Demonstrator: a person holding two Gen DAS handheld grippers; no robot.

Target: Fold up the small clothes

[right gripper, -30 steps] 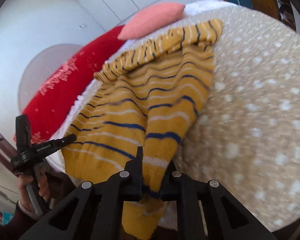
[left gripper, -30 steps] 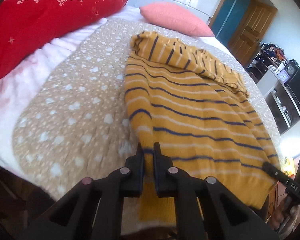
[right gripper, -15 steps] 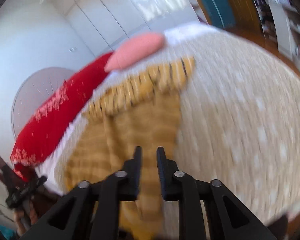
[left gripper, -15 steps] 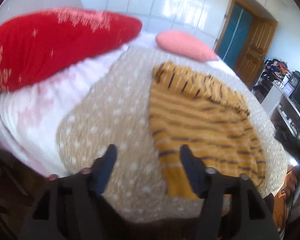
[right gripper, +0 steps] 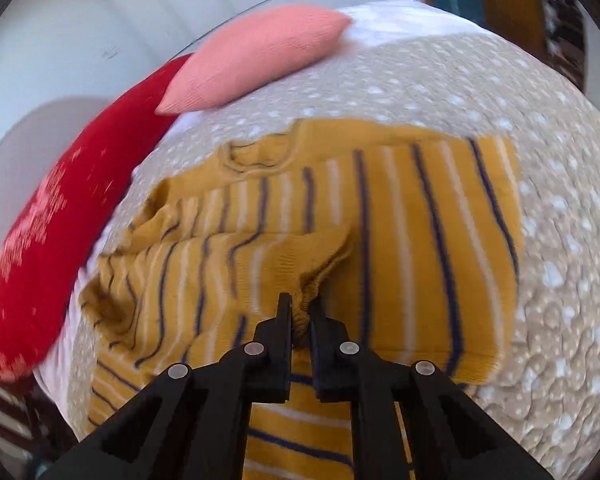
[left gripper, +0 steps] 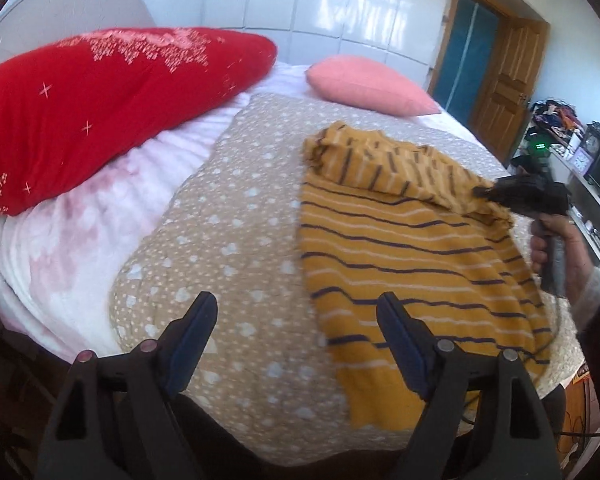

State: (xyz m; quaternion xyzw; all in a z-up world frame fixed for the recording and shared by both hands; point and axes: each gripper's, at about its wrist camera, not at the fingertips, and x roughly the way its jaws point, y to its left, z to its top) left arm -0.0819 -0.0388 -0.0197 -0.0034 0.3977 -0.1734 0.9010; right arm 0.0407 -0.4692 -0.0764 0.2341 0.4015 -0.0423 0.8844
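Sweater (right gripper: 400,240) newly released by left tool (left gripper: 296,312), now spread apart.
Right tool (right gripper: 300,308) clamps a sleeve fold ahead; next fold likely.

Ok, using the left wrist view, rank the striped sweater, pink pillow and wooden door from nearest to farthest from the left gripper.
1. Striped sweater: just ahead of the left gripper, to the right.
2. Pink pillow: at the bed's far end.
3. Wooden door: beyond the bed, far right.

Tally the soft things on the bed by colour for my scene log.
Red: 1, the big pillow
Pink: 1, the small cushion
Mustard striped: 1, the sweater
Tan spotted: 1, the blanket
Total: 4
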